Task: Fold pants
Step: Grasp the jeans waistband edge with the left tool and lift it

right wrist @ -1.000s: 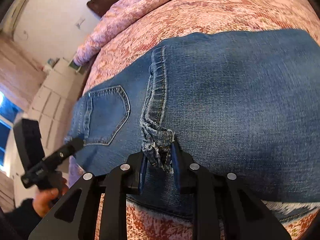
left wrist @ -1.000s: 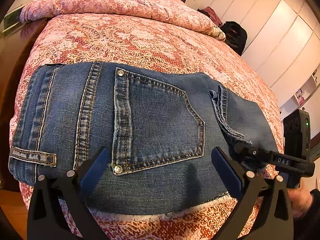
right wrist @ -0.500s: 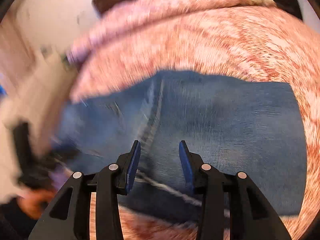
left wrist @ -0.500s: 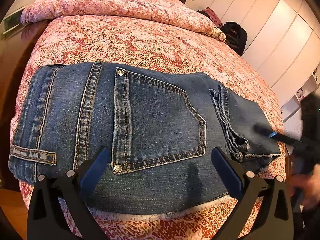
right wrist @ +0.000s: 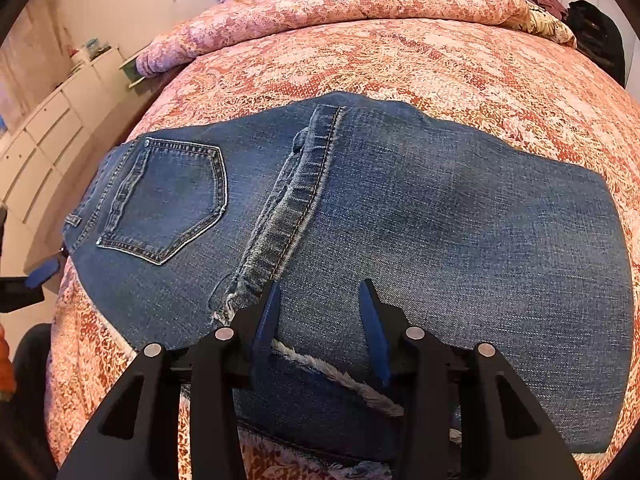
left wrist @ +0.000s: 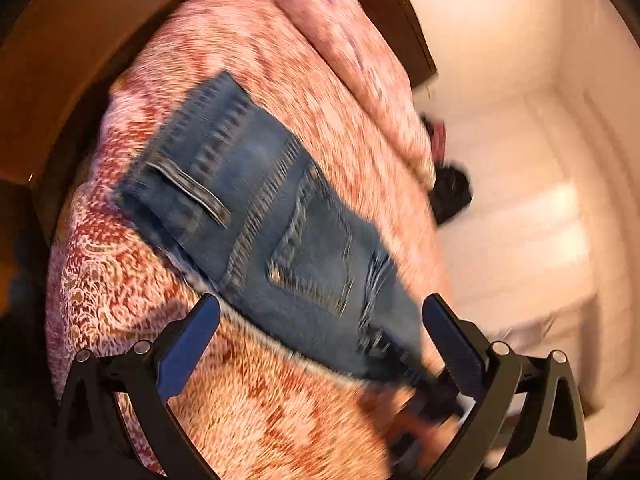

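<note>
Jeans (right wrist: 400, 216) lie flat, part-folded on bed (right wrist: 400, 60); right gripper (right wrist: 318, 320) half-open over near edge, left gripper (left wrist: 320, 344) wide, empty; judged between folds, next needs a fresh edge grasp.

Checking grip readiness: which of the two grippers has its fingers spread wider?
The left gripper: its blue fingers stand far apart, while the right gripper shows a narrower gap above the jeans.
</note>
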Demonstrator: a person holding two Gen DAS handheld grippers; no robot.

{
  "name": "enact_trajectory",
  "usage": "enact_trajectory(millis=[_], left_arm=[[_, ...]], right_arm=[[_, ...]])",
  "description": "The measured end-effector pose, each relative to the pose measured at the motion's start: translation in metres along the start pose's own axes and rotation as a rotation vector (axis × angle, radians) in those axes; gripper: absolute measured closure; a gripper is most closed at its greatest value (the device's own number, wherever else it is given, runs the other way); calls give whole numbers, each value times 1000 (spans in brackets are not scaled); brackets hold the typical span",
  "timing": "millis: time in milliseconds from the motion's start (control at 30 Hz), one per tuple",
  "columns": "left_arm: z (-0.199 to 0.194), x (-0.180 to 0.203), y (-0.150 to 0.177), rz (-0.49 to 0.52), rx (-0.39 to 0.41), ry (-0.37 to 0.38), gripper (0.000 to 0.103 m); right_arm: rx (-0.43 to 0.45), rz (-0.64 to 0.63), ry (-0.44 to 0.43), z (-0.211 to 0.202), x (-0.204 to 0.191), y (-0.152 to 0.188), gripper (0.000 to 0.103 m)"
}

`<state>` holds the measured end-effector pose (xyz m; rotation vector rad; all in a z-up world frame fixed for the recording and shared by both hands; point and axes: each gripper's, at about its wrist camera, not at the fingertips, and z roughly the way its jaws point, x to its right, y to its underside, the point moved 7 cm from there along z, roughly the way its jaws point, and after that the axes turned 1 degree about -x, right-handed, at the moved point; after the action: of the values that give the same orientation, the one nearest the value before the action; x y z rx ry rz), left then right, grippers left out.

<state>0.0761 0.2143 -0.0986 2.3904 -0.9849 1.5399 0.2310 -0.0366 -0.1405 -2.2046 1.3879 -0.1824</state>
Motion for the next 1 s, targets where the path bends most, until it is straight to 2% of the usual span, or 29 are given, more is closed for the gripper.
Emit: enact_trajectory(millis=[100, 167, 233, 300, 333, 467, 533, 600, 667, 733, 767, 833, 900, 1000], left_arm=[[3, -19, -7, -121, 24, -28, 2], [3, -28, -11, -213, 68, 12, 2], [4, -40, -13, -283, 87, -39, 2], [5, -45, -15, -347, 118, 10, 2], [8, -49, -15, -377, 128, -7, 2], [20, -49, -20, -394, 152, -9, 2], [19, -50, -25, -417, 191, 14, 2], [21, -50, -26, -415, 215, 5, 3], [22, -52, -25, -419, 228, -27, 13], [21, -58, -21, -445, 239, -68, 37], [18, -62, -18, -464, 249, -71, 44], [15, -71, -13, -490, 253, -87, 74], [13, -79, -10, -506, 254, -83, 79], [15, -77, -11, -456, 258, -98, 84]], right_arm=[[1, 3, -6, 0, 0, 0, 62], [2, 3, -9, 0, 0, -1, 62], [4, 6, -11, -2, 0, 1, 62], [6, 10, -14, -2, 0, 1, 62], [8, 11, -14, -2, 0, 1, 62], [15, 17, -15, -2, 1, 1, 62], [15, 17, -19, -2, 1, 1, 62], [16, 19, -23, -3, 2, 1, 62], [19, 21, -26, -3, 3, 1, 62], [20, 22, -29, -3, 3, 1, 62], [20, 23, -31, -3, 3, 1, 62], [22, 28, -35, -3, 4, 1, 61], [20, 36, -44, -4, 3, 1, 59], [3, 51, -50, -5, 4, -1, 57]])
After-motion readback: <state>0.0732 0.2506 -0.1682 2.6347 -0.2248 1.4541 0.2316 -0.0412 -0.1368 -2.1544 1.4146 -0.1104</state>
